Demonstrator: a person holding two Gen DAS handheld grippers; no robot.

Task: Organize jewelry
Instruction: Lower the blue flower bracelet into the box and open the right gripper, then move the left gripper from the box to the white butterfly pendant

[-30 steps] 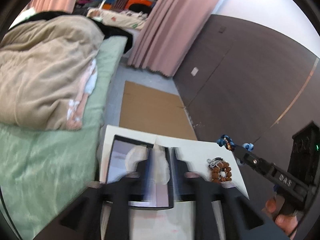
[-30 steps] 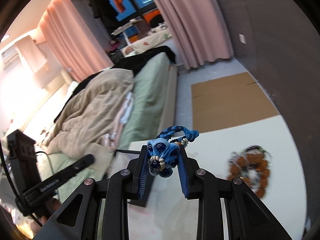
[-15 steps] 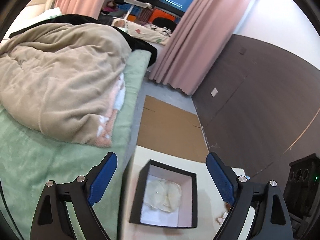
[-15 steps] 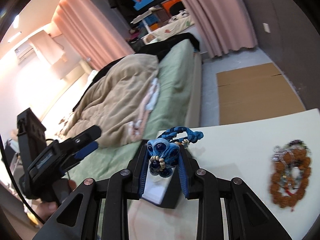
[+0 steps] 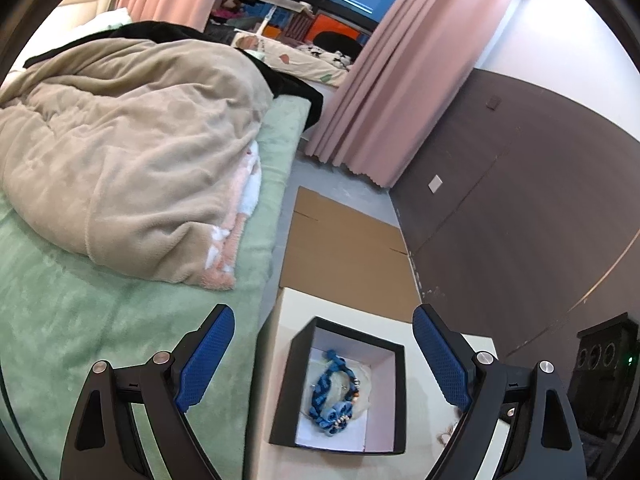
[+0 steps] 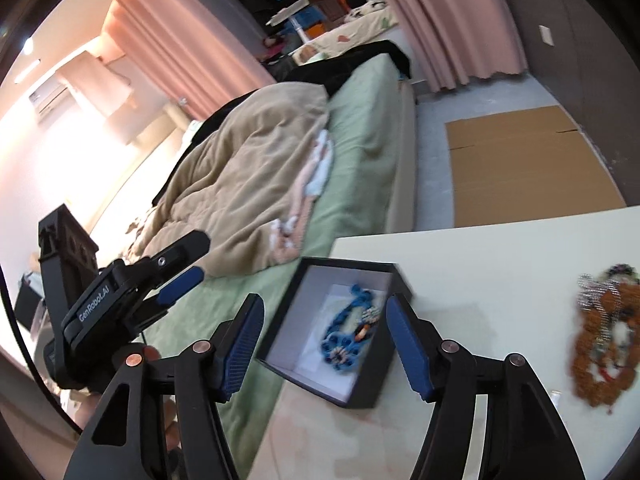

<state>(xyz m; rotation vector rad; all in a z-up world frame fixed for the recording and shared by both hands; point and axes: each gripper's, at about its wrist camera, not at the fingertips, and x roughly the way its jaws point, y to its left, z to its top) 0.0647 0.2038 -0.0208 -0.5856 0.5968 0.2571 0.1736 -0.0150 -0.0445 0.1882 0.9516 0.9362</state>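
Note:
A blue braided bracelet (image 5: 332, 400) lies inside a black box with a white lining (image 5: 296, 364) on the cream table. My left gripper (image 5: 322, 364) is open above the box, nothing between its blue pads. In the right wrist view the same blue bracelet (image 6: 350, 328) rests in the box (image 6: 288, 344). My right gripper (image 6: 324, 340) hovers over it with jaws opening and nothing pressed between them. The left gripper (image 6: 180, 264) shows at the left, held by a hand. A brown bead bracelet with silver pieces (image 6: 604, 332) lies on the table to the right.
The cream table (image 6: 480, 264) ends close behind the box. Beyond it stands a bed with green sheet (image 5: 80, 304) and a beige blanket (image 5: 120, 152). Flat cardboard (image 5: 340, 252) lies on the floor by a dark wall and pink curtains.
My right gripper let go of the blue bracelet, which now lies in the box. My left gripper opened wide and drew back from the box.

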